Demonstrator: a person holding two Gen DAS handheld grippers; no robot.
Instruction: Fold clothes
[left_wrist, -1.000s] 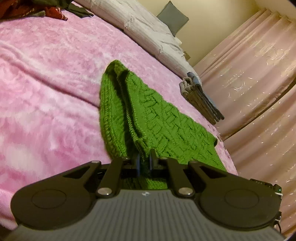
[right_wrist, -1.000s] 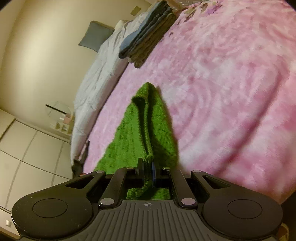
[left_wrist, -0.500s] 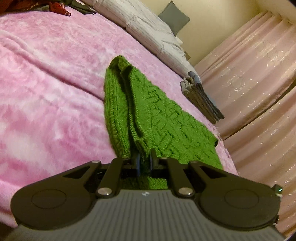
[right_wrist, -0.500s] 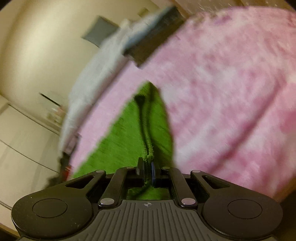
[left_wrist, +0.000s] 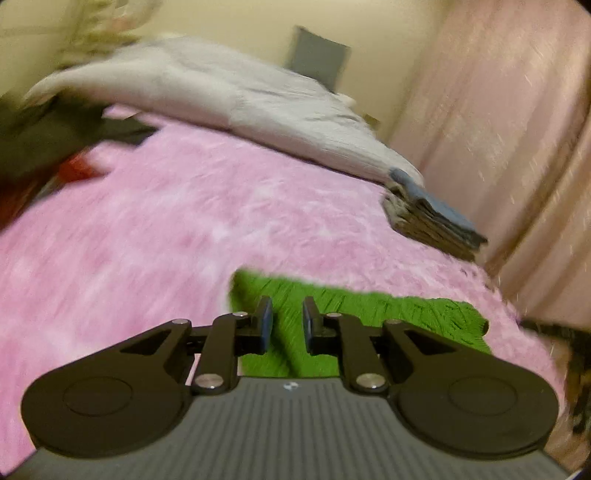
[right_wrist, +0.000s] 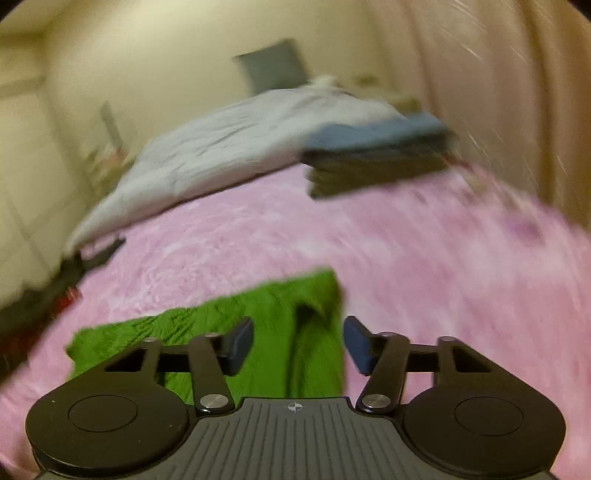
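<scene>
Nearest in each wrist view is the black body of a hand-held tool. The left tool (left_wrist: 287, 325) has its jaws parted with a narrow gap and nothing between them. The right tool (right_wrist: 298, 341) is spread wider, also released and grasping nothing.

Just beyond both tools lies the green knitted garment (left_wrist: 369, 317), flat on the pink fleece blanket (left_wrist: 184, 229) that covers the bed. Seen from the left tool it spreads from 12 o'clock out toward 3 o'clock; seen from the right tool it runs from 12 o'clock toward 9 o'clock. Its long axis therefore seems to lie across both views, side to side between the two tools. A lengthwise ridge shows near its right-hand end, which suggests doubled layers. Both pictures are blurred, so the edges are hard to trace.

To fold well from here, I judge, any new grip should take all layers at matching corners and keep the edges aligned.

Farther off, at 1 o'clock, sits a stack of folded clothes (left_wrist: 432, 218). Behind it lie a pale grey duvet (left_wrist: 240, 96) and pink curtains (left_wrist: 517, 129).
</scene>
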